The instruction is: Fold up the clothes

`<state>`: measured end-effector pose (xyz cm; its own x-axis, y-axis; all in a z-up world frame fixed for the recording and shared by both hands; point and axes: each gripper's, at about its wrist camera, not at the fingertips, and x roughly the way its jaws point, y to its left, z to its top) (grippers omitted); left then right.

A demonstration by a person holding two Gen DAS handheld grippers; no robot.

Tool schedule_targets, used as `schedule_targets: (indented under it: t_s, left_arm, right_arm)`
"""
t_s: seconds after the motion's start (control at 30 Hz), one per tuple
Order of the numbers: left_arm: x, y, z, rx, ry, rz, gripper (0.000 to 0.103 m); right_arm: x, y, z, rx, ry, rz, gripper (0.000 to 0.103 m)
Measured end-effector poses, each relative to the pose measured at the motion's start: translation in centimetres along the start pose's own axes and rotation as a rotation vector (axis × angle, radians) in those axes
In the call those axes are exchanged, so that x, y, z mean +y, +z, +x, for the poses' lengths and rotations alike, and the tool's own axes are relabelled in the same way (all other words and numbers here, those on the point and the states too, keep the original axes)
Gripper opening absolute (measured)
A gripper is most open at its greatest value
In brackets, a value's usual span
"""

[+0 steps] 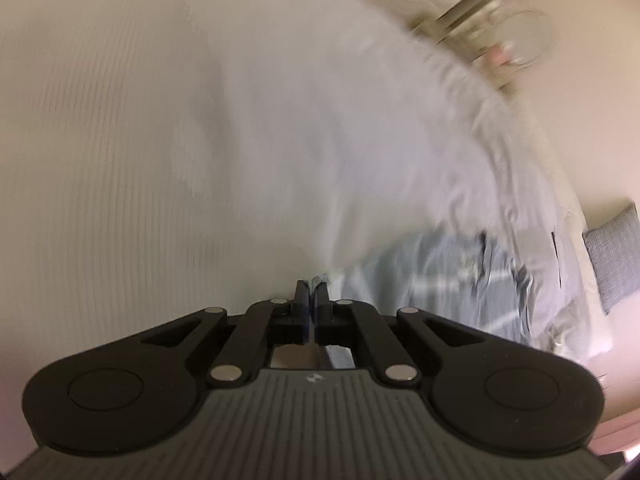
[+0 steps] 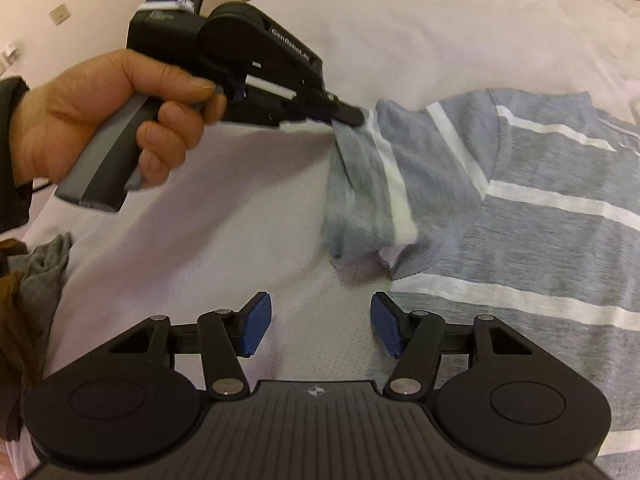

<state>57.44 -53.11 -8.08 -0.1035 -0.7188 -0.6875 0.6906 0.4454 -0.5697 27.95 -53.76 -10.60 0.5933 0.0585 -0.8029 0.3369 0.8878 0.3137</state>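
A grey T-shirt with white stripes lies on a white bedsheet. In the right wrist view my left gripper, held in a hand, is shut on the shirt's sleeve and lifts it off the sheet. In the blurred left wrist view the left gripper is shut, with the shirt just right of its tips. My right gripper is open and empty, low over the sheet at the shirt's left edge.
A dark grey garment lies bunched at the left edge of the bed. A white pillow or duvet lies behind the shirt. A grey cushion is at the right in the left wrist view.
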Motion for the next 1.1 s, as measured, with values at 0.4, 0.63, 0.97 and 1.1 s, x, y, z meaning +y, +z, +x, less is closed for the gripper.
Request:
schedule_targets:
  t_s: [0.4,0.63,0.97,1.1]
  left_arm:
    - [1.0,-2.2,-0.5,0.037,0.142,0.02,0.018]
    - [-0.9,-7.5,-2.8,0.06,0.056,-0.071,0.047]
    - [-2.7,-10.5,-1.9,0.115,0.039,-0.079,0.0]
    - [-3.6,-12.0,-4.6,0.08,0.077,-0.062,0.0]
  right_arm:
    - [-0.8,-0.3,1.1,0.074,0.016,0.009,0.06]
    - [0.2,-1.8,-1.3,0.108,0.069,-0.02,0.06]
    - [-1.3,-3.6,-4.6,0.083,0.017,0.032,0.06]
    - [-0.7,-5.4,-7.1,0.072,-0.012,0.044,0.06]
